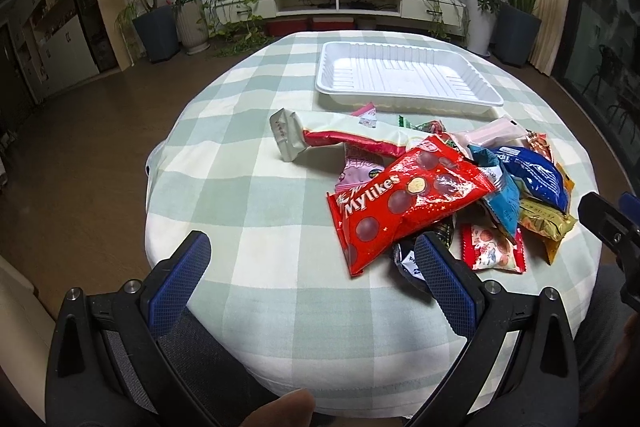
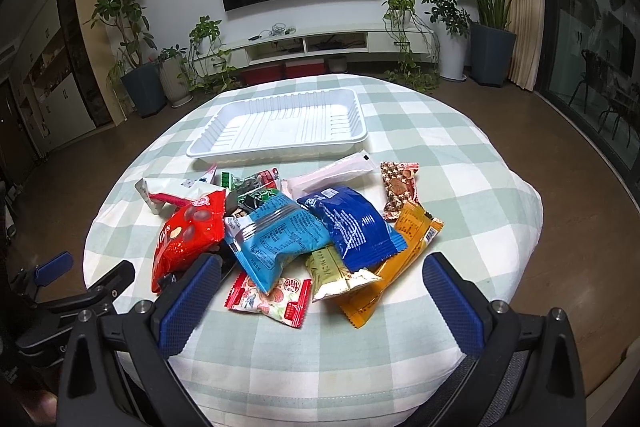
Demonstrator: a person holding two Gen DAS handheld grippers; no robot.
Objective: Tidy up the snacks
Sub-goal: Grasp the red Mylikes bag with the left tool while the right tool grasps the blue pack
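A pile of snack packets lies on the checked tablecloth [image 1: 260, 211], in front of an empty white plastic tray [image 1: 404, 75] [image 2: 280, 127]. On top are a red Mylikes bag [image 1: 404, 203] [image 2: 188, 239], a light blue packet [image 2: 276, 239], a dark blue packet [image 2: 352, 223] [image 1: 532, 175], an orange packet [image 2: 400, 259] and a small red-and-white packet [image 2: 272, 297]. My left gripper [image 1: 312, 259] is open and empty at the table's near edge, left of the pile. My right gripper [image 2: 320, 281] is open and empty, just short of the pile's near side.
The round table is covered by a green-and-white checked cloth [image 2: 460, 155]. A long cream-and-red packet [image 1: 340, 137] lies at the pile's left. Beyond the table are a TV stand [image 2: 320, 43] and potted plants [image 2: 488, 47]. The floor drops away all around.
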